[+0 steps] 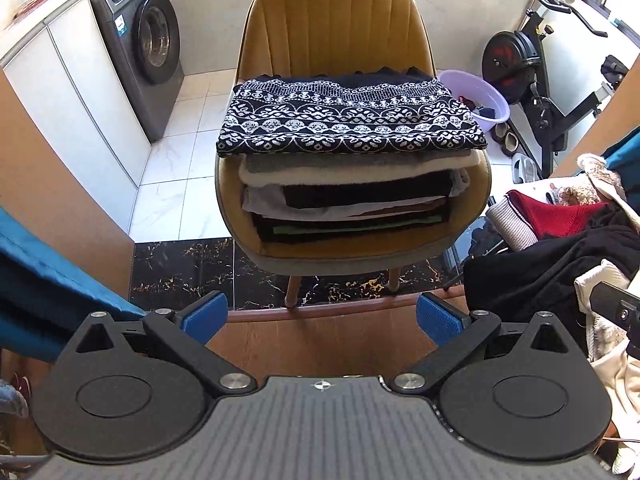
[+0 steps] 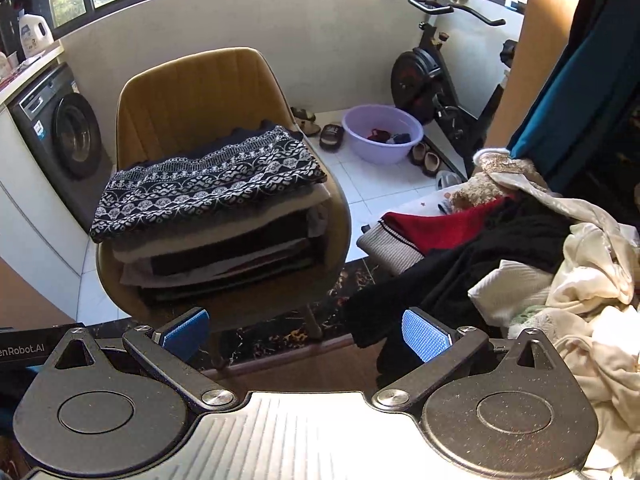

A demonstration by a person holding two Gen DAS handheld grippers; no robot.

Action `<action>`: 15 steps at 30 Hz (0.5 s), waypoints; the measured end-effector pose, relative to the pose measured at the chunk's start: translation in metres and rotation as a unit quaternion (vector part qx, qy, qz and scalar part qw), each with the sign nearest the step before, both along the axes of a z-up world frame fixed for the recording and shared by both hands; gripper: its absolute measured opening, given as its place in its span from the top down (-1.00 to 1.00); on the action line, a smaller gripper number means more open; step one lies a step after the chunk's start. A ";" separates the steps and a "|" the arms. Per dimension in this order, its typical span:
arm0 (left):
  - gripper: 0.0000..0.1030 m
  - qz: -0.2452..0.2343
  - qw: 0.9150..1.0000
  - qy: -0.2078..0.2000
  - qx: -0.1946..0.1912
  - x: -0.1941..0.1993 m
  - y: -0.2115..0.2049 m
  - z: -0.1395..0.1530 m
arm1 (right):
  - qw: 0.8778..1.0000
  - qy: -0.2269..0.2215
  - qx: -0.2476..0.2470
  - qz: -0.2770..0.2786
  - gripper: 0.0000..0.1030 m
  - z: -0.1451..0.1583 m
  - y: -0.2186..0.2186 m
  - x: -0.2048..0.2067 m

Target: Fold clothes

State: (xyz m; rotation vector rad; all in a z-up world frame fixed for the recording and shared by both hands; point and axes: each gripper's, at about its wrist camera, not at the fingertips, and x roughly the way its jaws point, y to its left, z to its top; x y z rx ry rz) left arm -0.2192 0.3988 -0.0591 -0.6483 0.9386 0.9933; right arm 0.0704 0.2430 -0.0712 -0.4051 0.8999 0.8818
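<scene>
Both tongs empty, with a tall stack of folded clothes on the mustard velvet chair (image 1: 336, 32).

The left gripper (image 1: 322, 316) and right gripper (image 2: 306, 330) hang spread wide, pinching nothing. The black-and-white patterned knit (image 1: 348, 120) tops the stack on the chair's seat. To the right of the chair sprawls the unfolded heap: a limp black garment (image 2: 460, 268), a red knit (image 2: 432, 224), and cream fabric (image 2: 592, 276). All look soft and light; I'd pinch the black one by a hem edge.
</scene>
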 end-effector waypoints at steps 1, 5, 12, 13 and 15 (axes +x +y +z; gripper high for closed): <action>-0.99 0.000 1.000 -0.003 0.002 -0.001 0.000 0.000 | 1.000 -0.002 0.001 0.000 -0.98 0.001 0.000 -0.001; -0.99 0.006 1.000 -0.008 0.001 -0.004 -0.002 0.001 | 1.000 -0.005 -0.001 0.000 -0.98 0.001 -0.002 -0.006; -0.99 -0.007 1.000 -0.006 -0.006 -0.001 -0.008 -0.001 | 1.000 -0.005 0.003 -0.010 -0.98 0.003 -0.012 -0.006; -0.99 -0.010 1.000 -0.005 -0.004 0.000 -0.009 0.000 | 1.000 -0.004 0.003 -0.012 -0.98 0.003 -0.013 -0.005; -0.99 -0.015 1.000 -0.004 -0.002 0.003 -0.012 0.001 | 1.000 -0.004 0.004 -0.014 -0.98 0.003 -0.017 -0.005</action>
